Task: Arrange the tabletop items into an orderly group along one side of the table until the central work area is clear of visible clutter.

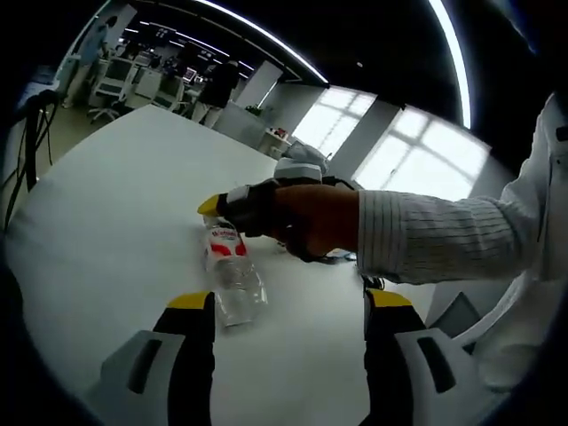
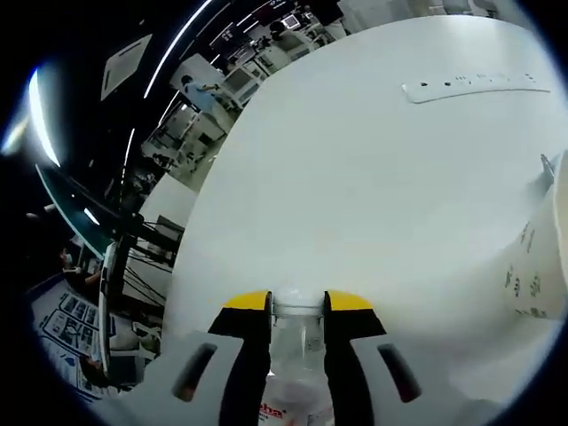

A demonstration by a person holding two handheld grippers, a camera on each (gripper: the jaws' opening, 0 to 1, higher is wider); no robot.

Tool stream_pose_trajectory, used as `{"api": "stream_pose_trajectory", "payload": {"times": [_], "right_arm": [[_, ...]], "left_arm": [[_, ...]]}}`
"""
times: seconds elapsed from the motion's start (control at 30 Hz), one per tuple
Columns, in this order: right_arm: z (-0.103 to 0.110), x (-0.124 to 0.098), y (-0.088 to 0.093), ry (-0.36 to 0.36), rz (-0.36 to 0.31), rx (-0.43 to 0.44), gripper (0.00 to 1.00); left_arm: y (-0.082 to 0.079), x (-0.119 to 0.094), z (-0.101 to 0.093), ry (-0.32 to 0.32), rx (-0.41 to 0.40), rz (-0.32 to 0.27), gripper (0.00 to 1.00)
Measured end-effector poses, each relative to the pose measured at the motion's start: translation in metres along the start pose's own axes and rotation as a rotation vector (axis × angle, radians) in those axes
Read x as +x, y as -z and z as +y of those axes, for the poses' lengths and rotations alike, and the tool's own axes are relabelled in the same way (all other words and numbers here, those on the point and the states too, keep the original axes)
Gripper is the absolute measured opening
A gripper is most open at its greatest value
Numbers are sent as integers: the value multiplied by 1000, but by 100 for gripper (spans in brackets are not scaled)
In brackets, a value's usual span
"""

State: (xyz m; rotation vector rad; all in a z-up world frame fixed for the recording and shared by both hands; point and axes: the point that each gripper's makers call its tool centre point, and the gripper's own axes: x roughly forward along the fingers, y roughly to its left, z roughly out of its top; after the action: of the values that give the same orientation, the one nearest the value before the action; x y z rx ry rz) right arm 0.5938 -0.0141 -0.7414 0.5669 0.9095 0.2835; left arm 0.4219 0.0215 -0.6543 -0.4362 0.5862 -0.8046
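right gripper (image 2: 297,306) clamped on the neck of a clear water bottle (image 2: 297,355), which lies on the white bench (image 2: 355,195); left gripper (image 1: 288,306) jaws apart, empty, just beside the bottle. risk: a smooth neck may slip or roll if lifted carelessly. beyond the bottle, the right gripper view adds a power strip (image 2: 470,86) and a paper cup (image 2: 541,257).

The bottle (image 1: 232,275) has a red and white label, but its letters are too small to read in the left gripper view. In the right gripper view, red letters ending in "ha" show on the same label, low between the jaws. A paper cup (image 2: 541,266) at the right edge carries small dark marks; they cannot be read.
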Motion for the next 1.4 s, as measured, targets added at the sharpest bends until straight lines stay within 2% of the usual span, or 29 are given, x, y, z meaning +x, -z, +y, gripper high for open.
{"api": "stream_pose_trajectory", "payload": {"times": [0.6, 0.83, 1.07, 1.4], "right_arm": [[10, -23, -5, -29, -51, -111, 20], [20, -35, -7, -46, -76, -183, 20], [30, -47, -10, -70, -100, -247, 20], [42, -67, -8, -104, -128, -314, 20]], "left_arm": [[-17, 23, 12, 28, 61, 16, 68], [-24, 43, 30, 40, 87, 38, 67], [-26, 65, 38, 97, 105, 55, 68], [-11, 88, 34, 207, 131, 122, 67]]}}
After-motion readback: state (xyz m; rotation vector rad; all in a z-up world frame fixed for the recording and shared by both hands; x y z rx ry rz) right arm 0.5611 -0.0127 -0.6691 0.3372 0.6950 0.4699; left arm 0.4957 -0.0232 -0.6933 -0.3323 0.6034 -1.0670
